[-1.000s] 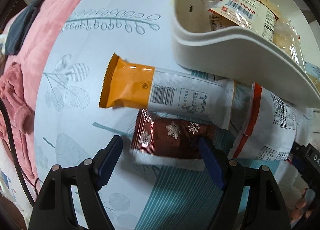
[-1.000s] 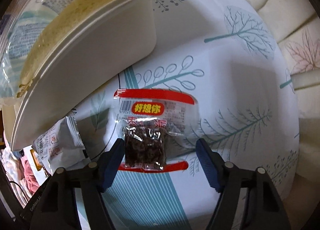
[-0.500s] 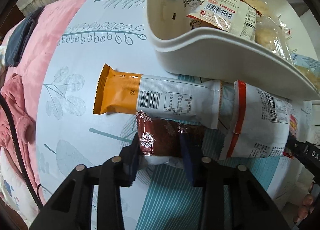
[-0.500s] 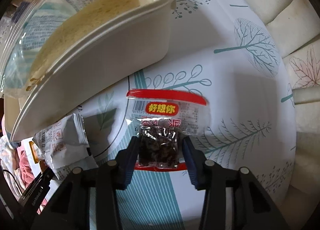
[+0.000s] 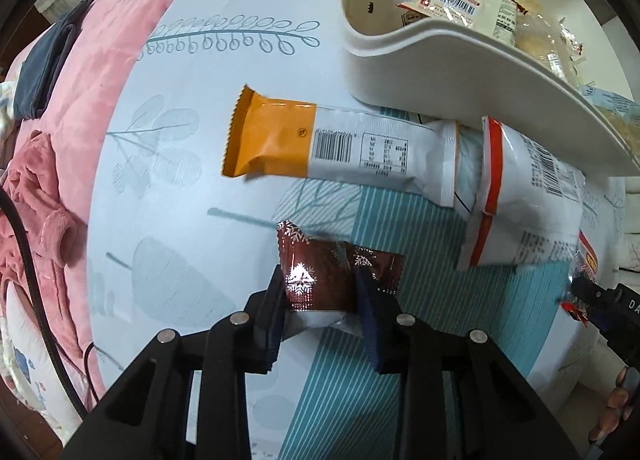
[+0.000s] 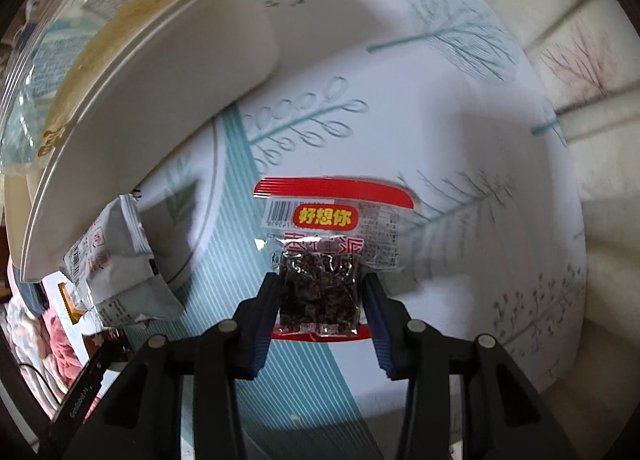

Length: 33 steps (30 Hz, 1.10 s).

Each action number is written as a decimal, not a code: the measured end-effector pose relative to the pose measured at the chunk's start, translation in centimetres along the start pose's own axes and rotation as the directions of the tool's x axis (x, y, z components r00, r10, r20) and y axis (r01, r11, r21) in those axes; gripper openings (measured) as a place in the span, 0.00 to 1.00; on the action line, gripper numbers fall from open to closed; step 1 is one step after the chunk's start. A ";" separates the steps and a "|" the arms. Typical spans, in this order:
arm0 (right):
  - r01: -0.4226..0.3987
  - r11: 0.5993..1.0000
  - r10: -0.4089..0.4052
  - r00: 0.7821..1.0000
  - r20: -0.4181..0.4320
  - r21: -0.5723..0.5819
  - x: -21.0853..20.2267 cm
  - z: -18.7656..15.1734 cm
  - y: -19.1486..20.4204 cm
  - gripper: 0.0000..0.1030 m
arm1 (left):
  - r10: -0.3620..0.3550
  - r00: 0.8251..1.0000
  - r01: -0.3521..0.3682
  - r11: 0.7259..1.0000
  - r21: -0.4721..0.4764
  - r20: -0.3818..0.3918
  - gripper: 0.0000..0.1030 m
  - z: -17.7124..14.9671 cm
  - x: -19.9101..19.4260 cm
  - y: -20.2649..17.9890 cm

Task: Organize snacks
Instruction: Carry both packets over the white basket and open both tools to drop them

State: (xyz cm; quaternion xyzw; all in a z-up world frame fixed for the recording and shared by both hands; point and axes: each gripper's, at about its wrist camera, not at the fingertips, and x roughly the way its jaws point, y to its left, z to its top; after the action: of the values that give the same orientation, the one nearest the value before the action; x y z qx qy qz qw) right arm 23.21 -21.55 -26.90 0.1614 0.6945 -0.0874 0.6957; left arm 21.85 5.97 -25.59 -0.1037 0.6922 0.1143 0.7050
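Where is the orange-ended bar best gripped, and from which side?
Grip the orange-ended bar across its narrow width near the middle, coming straight down from above. It lies flat and long on the cloth, both long edges exposed; its white end sits close under the tray.

Both views look steeply down from just behind their own claws, close above a leaf-printed cloth [image 5: 240, 72]. The left wrist view faces the white tray [image 5: 460, 72] at its far right, the right wrist view has that tray [image 6: 168, 108] at its far left. Both also share the white red-edged packet [image 5: 528, 196], seen at the right view's left [image 6: 116, 260].
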 end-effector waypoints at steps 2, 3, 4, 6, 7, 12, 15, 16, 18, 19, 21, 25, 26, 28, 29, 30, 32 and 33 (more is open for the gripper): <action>-0.011 0.999 0.011 1.000 -0.001 0.038 -0.5 -0.3 -1.0 0.41 | -0.003 1.000 0.003 1.000 0.006 -0.004 0.30 -0.2 -0.8 0.0; -0.024 0.998 0.024 1.000 -0.004 0.056 -0.3 -0.6 -2.0 0.41 | -0.006 1.000 0.006 1.000 0.011 -0.007 0.30 -0.1 -1.2 0.2; -0.042 0.996 0.043 0.999 -0.007 0.080 -0.6 -0.7 -2.6 0.41 | -0.009 1.000 0.009 1.000 0.013 -0.006 0.30 -0.1 -1.6 0.3; -0.067 0.990 0.068 0.998 -0.005 0.123 -1.5 -0.6 -3.6 0.41 | -0.030 1.000 0.030 0.999 0.015 0.006 0.30 0.3 -2.8 0.7; -0.082 0.987 0.082 0.997 0.002 0.141 -2.1 -0.4 -4.0 0.41 | -0.039 0.999 0.039 0.999 0.018 0.014 0.30 0.4 -3.4 0.8; -0.148 0.971 0.137 0.988 0.070 0.189 -5.5 0.3 -5.9 0.41 | -0.068 0.996 0.066 0.997 0.032 0.058 0.30 1.6 -7.2 0.9; -0.170 0.966 0.150 0.983 0.110 0.197 -7.6 0.7 -6.3 0.41 | -0.077 0.995 0.076 0.997 0.024 0.062 0.30 2.6 -8.7 1.3; -0.181 0.964 0.159 0.979 0.124 0.197 -8.3 0.9 -6.3 0.41 | -0.086 0.994 0.085 0.996 0.022 0.064 0.30 2.9 -9.0 1.5; -0.196 0.962 0.169 0.974 0.148 0.191 -9.8 2.2 -5.5 0.41 | -0.104 0.992 0.103 0.994 0.021 0.072 0.30 3.5 -10.0 1.0; -0.211 0.960 0.181 0.970 0.164 0.186 -10.6 2.7 -5.3 0.41 | -0.107 0.991 0.106 0.994 0.023 0.077 0.30 3.8 -10.5 1.0; -0.224 0.959 0.192 0.964 0.183 0.175 -11.8 3.8 -4.7 0.41 | -0.113 0.989 0.110 0.993 0.029 0.096 0.30 4.5 -11.7 0.7; -0.257 0.957 0.223 0.949 0.225 0.135 -13.5 5.6 -3.0 0.41 | -0.119 0.983 0.116 0.993 0.031 0.137 0.30 6.2 -13.2 0.0; -0.262 0.957 0.229 0.946 0.231 0.125 -13.6 6.1 -2.6 0.41 | -0.121 0.982 0.118 0.993 0.026 0.147 0.30 6.8 -13.6 -0.2; -0.272 0.956 0.240 0.941 0.239 0.109 -13.7 6.8 -2.1 0.41 | -0.131 0.977 0.129 0.991 0.018 0.166 0.30 7.6 -14.4 -0.5; -0.277 0.956 0.247 0.939 0.241 0.100 -13.6 7.1 -1.8 0.41 | -0.136 0.975 0.136 0.991 0.014 0.177 0.30 7.9 -14.7 -0.7; -0.282 0.955 0.254 0.937 0.241 0.091 -13.6 7.4 -1.4 0.41 | -0.143 0.971 0.144 0.990 0.009 0.190 0.30 8.3 -15.1 -0.9; -0.295 0.953 0.271 0.933 0.238 0.074 -13.7 7.9 -0.3 0.41 | -0.150 0.967 0.152 0.988 0.008 0.207 0.30 9.0 -15.6 -1.4; -0.302 0.951 0.280 0.931 0.235 0.064 -13.6 8.2 0.1 0.41 | -0.149 0.965 0.151 0.988 0.008 0.214 0.30 9.4 -15.9 -1.8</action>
State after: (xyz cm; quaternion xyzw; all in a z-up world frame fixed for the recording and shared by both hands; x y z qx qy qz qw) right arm 30.66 -25.67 -13.55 0.2860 0.5753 -0.0348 0.7655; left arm 31.12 6.83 -9.57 -0.1461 0.6021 0.0740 0.7815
